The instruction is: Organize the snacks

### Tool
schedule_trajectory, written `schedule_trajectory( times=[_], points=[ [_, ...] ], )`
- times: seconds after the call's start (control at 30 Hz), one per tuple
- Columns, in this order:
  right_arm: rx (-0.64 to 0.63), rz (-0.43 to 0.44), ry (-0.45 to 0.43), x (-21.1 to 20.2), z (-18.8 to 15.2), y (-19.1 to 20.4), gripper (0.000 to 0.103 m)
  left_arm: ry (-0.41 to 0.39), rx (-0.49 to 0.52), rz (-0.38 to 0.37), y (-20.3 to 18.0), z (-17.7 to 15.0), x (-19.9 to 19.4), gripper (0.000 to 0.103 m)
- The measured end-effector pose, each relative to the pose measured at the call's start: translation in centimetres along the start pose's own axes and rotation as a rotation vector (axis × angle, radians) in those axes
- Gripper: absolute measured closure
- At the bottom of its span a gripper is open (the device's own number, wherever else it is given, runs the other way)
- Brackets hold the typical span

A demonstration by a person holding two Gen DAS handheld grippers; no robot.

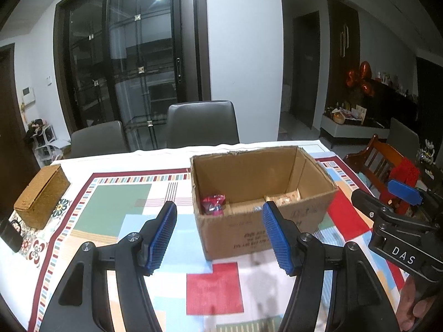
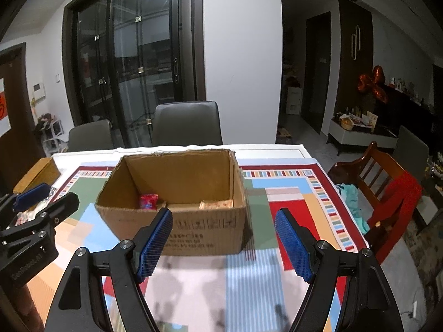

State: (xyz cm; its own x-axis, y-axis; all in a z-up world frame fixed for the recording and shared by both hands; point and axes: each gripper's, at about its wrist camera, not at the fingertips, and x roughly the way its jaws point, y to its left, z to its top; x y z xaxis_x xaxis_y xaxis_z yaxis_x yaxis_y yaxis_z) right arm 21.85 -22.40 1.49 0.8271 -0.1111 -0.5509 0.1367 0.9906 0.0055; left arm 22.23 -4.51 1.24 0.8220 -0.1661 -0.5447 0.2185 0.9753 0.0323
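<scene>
Cardboard box point(image 2: 171, 193): red snack pack point(image 2: 148, 200) and pale packs point(image 2: 217, 204) already inside.
Desk point(image 2: 277, 262): no loose snacks seen.
Left gripper point(image 1: 220, 238): jaws wide, holding nothing.
Right gripper point(image 2: 223, 244): jaws wide, holding nothing.

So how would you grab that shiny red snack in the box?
From above, probably. The red snack packet sits low in the near left corner of the open cardboard box, walled on the sides. Lower the empty, open left hand-held gripper through the open top and pinch its crinkled upper part, which stands highest.
</scene>
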Motion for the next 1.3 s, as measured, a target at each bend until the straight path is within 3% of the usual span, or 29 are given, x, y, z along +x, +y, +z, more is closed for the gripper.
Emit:
schedule_trajectory(
  times=[0.63, 1.3],
  points=[
    [0.01, -0.003, -0.011, -6.2, -5.9, -0.3, 0.025, 0.005, -0.007, -0.013, -0.7, -6.0, -6.4, 0.04],
    [0.03, 0.003, 0.013, -12.2, -12.2, -0.6, 0.025, 0.054, -0.015, 0.024, -1.3, -12.4, -12.3, 0.04]
  ],
)
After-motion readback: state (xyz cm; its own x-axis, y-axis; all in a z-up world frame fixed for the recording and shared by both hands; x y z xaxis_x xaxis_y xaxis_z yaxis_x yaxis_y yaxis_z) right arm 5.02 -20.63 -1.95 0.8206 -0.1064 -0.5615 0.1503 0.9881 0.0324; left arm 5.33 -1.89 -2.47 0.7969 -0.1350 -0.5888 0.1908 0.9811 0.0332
